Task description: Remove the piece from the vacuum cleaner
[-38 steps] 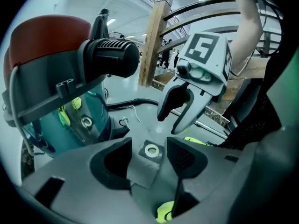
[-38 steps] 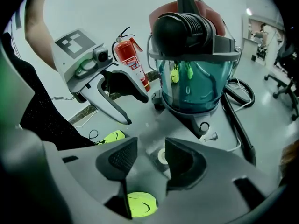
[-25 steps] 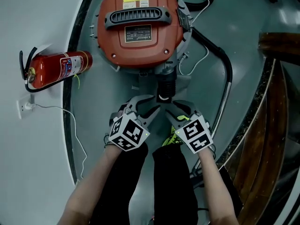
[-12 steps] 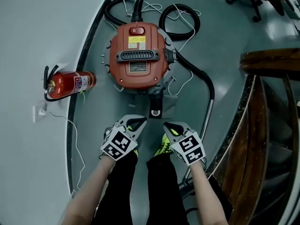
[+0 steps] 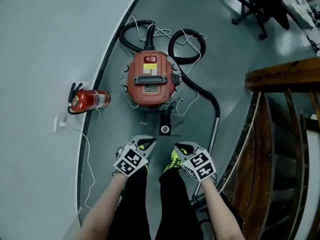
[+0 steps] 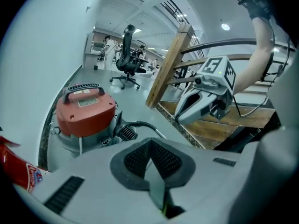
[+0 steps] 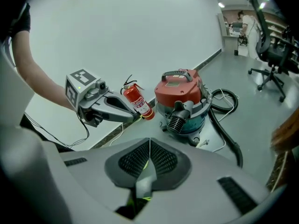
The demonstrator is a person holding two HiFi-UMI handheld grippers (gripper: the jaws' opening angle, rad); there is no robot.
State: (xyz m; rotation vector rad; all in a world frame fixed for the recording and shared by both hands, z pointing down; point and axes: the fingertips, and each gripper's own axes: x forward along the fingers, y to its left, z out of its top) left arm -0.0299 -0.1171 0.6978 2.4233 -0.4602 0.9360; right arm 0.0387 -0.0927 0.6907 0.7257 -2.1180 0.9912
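— Where are we standing?
— On a smooth grey floor (image 5: 235,59) beside a curved white wall (image 5: 45,59). The vacuum cleaner (image 5: 151,80) sits ahead of our shoes, well apart from both tools.
— And our grippers?
— The left gripper (image 5: 146,143) and right gripper (image 5: 182,148) are both pressed closed on nothing.
— What differs between views?
— Only the head view shows the wall socket (image 5: 61,124); the gripper views reveal the ribbed black fitting (image 7: 176,122) on the vacuum's front.

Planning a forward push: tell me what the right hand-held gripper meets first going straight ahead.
Probably the black ribbed port on the vacuum cleaner. The right hand-held gripper, jaws shut and empty, aims about there. Only floor seems to lie between, though depth is unclear.
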